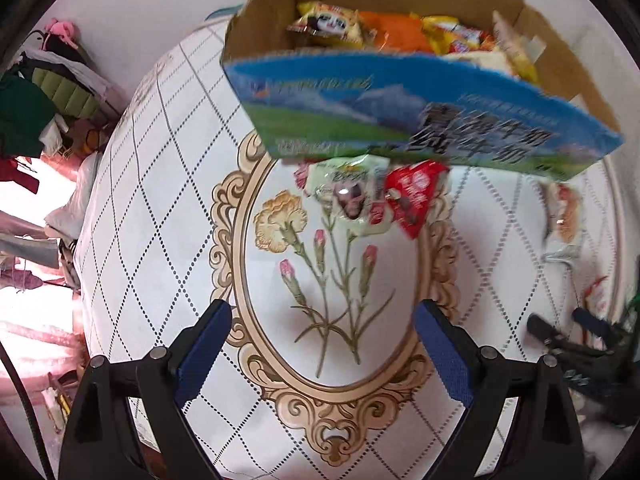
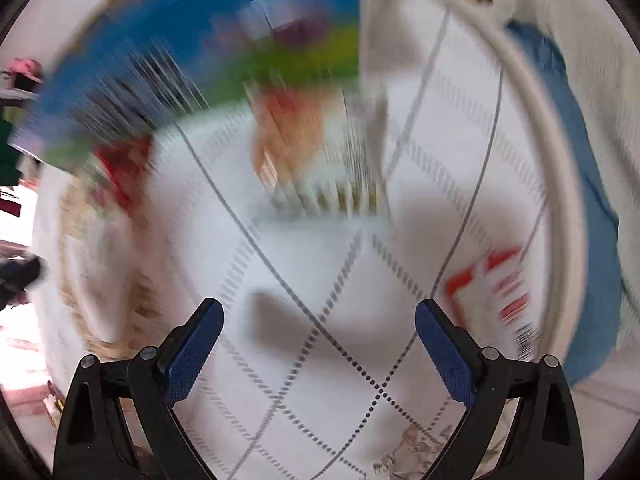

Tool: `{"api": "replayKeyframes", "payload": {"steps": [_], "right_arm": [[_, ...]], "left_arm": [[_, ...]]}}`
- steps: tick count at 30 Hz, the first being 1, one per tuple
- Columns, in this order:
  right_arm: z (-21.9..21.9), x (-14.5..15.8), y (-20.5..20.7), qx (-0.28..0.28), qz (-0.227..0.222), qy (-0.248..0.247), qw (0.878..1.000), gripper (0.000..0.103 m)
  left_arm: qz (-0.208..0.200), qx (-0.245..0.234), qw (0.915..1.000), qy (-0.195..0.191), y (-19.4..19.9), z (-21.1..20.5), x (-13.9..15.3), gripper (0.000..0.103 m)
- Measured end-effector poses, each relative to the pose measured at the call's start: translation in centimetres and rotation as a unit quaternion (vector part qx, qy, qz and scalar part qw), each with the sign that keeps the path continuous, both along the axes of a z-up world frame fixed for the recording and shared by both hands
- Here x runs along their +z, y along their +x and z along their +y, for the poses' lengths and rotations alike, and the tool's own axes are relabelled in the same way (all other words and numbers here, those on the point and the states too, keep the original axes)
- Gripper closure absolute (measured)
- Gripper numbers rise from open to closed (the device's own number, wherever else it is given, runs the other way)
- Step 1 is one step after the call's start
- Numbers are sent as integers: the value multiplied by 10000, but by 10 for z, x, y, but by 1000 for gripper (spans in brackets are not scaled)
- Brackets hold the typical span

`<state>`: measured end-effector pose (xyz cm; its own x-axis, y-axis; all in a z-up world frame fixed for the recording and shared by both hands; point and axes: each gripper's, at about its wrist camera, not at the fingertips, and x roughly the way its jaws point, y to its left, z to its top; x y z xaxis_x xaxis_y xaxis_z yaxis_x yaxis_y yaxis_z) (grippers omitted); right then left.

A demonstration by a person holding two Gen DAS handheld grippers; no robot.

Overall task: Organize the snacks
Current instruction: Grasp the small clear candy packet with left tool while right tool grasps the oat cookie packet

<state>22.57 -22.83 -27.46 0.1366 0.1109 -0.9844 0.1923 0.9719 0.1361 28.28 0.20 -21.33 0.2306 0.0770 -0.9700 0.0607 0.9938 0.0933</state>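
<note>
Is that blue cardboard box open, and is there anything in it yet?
Open and partly filled: the box has no lid across its top, and yellow and orange snack packets lie inside.

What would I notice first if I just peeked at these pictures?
Probably the big blue and green cardboard box at the top, full of bright yellow and orange snack packets. Just below it, a red packet and a pale green packet lie on the flowery tablecloth. The other picture is mostly blur.
</note>
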Motion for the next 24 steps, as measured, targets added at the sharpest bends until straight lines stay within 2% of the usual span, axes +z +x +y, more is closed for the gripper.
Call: {"api": "replayKeyframes", "payload": {"steps": [1, 7, 11, 12, 14, 15, 19, 21, 23, 24], "right_arm": [[0, -10, -1, -26, 6, -15, 10000, 0], [4, -33, -3, -17, -53, -202, 9998, 0], [-2, -31, 1, 69, 137, 55, 9999, 0], [-8, -22, -2, -1, -44, 146, 9999, 3], [-15, -4, -7, -51, -332, 253, 9991, 34], [-20, 5, -9, -141, -471, 340, 9982, 39], [-39, 41, -12, -571, -1126, 502, 9907, 40], [-46, 50, -3, -687, -1282, 618, 9874, 40], [-50, 52, 12, -745, -1268, 656, 9869, 37], [-50, 51, 20, -749, -1272, 644, 9870, 36]], "left_arm": [[55, 26, 10000, -25, 3, 2, -4, 10], [179, 301, 9991, -252, 30, 16, -9, 10], [207, 321, 9986, -373, 47, 15, -10, 9], [222, 313, 9983, -439, 51, 14, -11, 10], [248, 294, 9982, -460, 59, 10, -15, 10], [264, 254, 9980, -515, 62, 7, -17, 10], [303, 172, 9976, -603, 72, -5, -25, 10], [261, 127, 9979, -573, 78, -9, -30, 10], [252, 103, 9981, -559, 82, -13, -34, 17], [280, 117, 9981, -540, 84, -13, -37, 24]]}}
